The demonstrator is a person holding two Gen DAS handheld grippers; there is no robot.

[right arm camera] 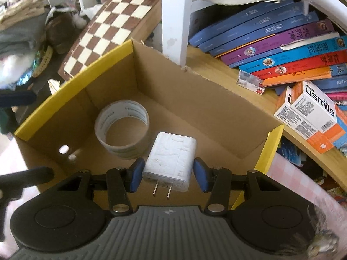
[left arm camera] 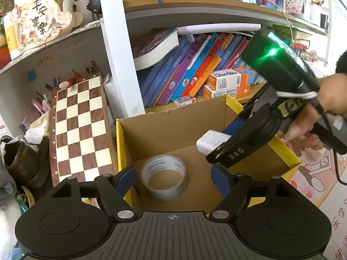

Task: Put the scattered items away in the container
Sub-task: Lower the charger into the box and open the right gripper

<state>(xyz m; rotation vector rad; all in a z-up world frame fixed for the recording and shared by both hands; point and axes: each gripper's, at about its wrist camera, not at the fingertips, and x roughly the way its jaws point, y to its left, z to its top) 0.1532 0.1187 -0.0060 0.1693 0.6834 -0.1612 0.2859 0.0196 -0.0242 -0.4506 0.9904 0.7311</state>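
An open cardboard box with yellow rims (left arm camera: 173,130) (right arm camera: 195,95) stands in front of a bookshelf. A roll of clear tape (left arm camera: 163,177) (right arm camera: 122,129) lies on its floor. My right gripper (right arm camera: 168,174) is over the box with a white charger plug (right arm camera: 171,160) between its blue pads; the right pad shows a small gap, the prongs point back at the camera. In the left wrist view the right gripper (left arm camera: 219,149) reaches in from the right with the charger (left arm camera: 211,142). My left gripper (left arm camera: 173,179) is open and empty above the box's near edge.
A chessboard (left arm camera: 80,127) (right arm camera: 112,23) leans left of the box. Books (left arm camera: 190,69) (right arm camera: 282,43) and orange-white Usmile boxes (left arm camera: 229,82) (right arm camera: 312,114) fill the shelf behind. A white post (left arm camera: 117,49) stands at the box's back. Shoes and clutter (left arm camera: 19,162) lie at left.
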